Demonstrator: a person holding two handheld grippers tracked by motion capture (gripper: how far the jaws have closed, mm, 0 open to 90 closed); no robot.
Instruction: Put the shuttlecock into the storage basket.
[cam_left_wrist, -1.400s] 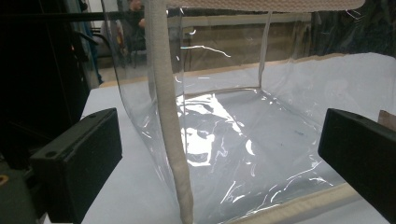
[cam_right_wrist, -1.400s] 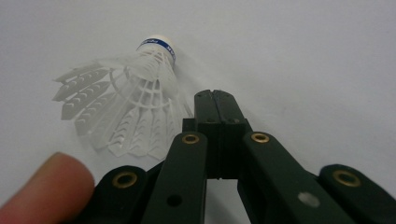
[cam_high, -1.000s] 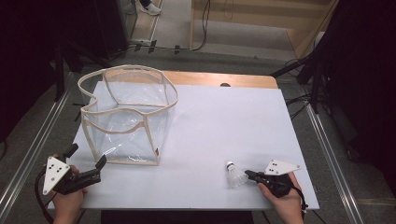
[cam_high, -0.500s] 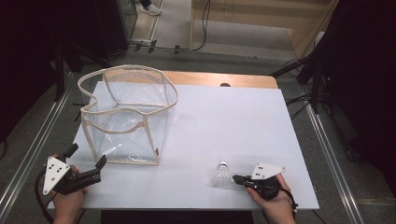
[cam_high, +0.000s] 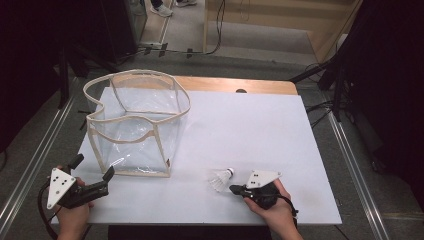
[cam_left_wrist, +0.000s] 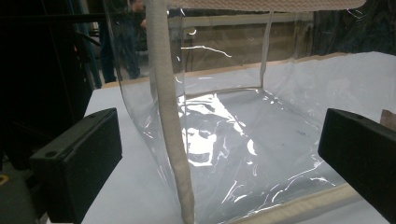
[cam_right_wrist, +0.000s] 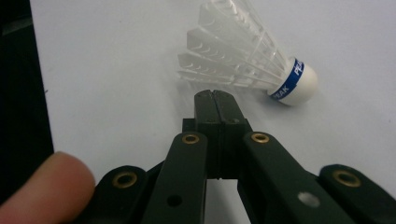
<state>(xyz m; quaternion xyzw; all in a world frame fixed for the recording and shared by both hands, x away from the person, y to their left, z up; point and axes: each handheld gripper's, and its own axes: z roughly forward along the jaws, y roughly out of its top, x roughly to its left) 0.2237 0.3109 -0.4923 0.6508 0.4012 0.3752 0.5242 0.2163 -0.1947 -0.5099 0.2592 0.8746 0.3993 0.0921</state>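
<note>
While the shuttlecock (cam_right_wrist: 252, 60) lies on its side just ahead of the right claw (cam_right_wrist: 215, 95), that claw's jaws are pressed together on nothing, their tips short of the feathers. Its cork points off to the claw's right, and the feather skirt fans toward the upper left. To take it well, I judge the jaws should first part, then come in across the cork or the narrow neck where the feathers meet it (the skirt itself would likely crush or slip). A low, level approach should keep it from rolling away on the smooth white table (cam_high: 250, 130).

On the blue band round the cork, white letters read "PEA"; the rest curves out of sight.

Well off to the right claw's left, the left claw (cam_high: 92, 176) has its jaws wide apart and empty, facing the near corner of the clear bag (cam_high: 135, 125), which stands upright and open with cream webbing along its edges. In the left gripper view one webbed corner seam rises between the jaws without touching either.
</note>
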